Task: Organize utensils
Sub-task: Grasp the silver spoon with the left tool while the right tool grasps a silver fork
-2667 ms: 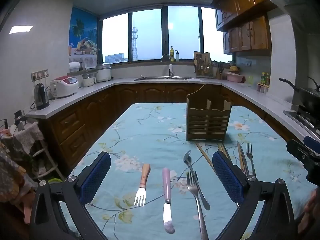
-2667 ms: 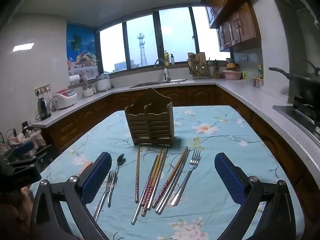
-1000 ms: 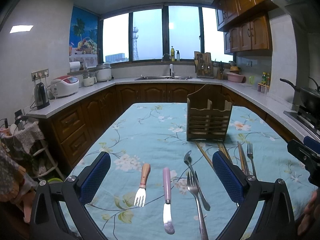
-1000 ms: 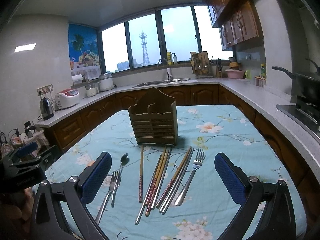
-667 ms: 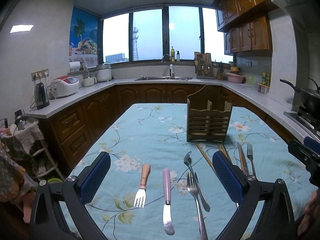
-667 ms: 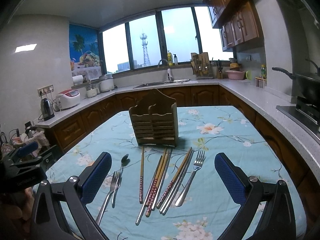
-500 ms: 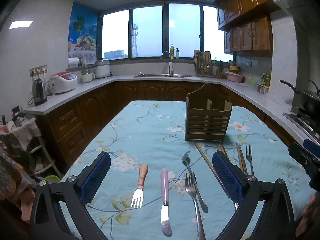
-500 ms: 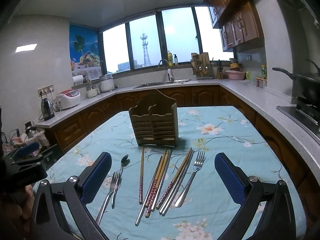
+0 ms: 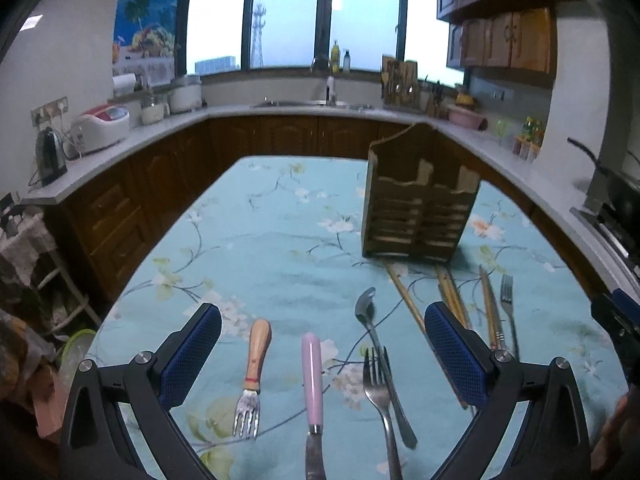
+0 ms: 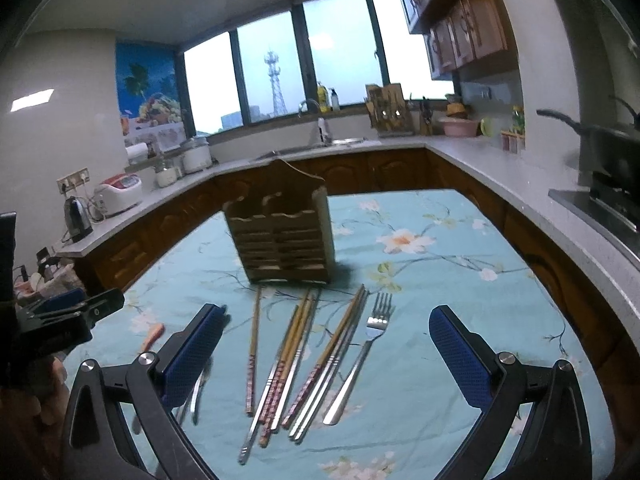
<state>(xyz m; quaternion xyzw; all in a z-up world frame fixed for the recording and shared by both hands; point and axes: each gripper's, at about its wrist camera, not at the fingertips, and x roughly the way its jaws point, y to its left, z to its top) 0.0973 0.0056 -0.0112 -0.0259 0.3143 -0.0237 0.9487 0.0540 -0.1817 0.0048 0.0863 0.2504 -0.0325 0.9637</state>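
Observation:
A wooden utensil holder (image 9: 418, 208) (image 10: 280, 236) stands upright on the floral blue tablecloth (image 9: 260, 248). In front of my open left gripper (image 9: 320, 344) lie a wooden-handled fork (image 9: 253, 368), a pink-handled knife (image 9: 313, 384), a steel fork (image 9: 380, 396) and a spoon (image 9: 374, 332). My open right gripper (image 10: 324, 342) hovers over several chopsticks (image 10: 296, 360) and a steel fork (image 10: 362, 354). Nothing sits between either gripper's fingers. The other gripper shows at each view's edge.
Kitchen counters wrap around the table, with a kettle (image 9: 50, 156), a rice cooker (image 9: 102, 124) and a sink (image 9: 312, 102) under the windows. A stove with a pan (image 10: 608, 148) is on the right. A hand (image 10: 36, 392) holds the left gripper.
Both grippers have dipped lower and closer to the table, so the utensils sit nearer to their fingers. The right view has tilted slightly. No utensil has moved.

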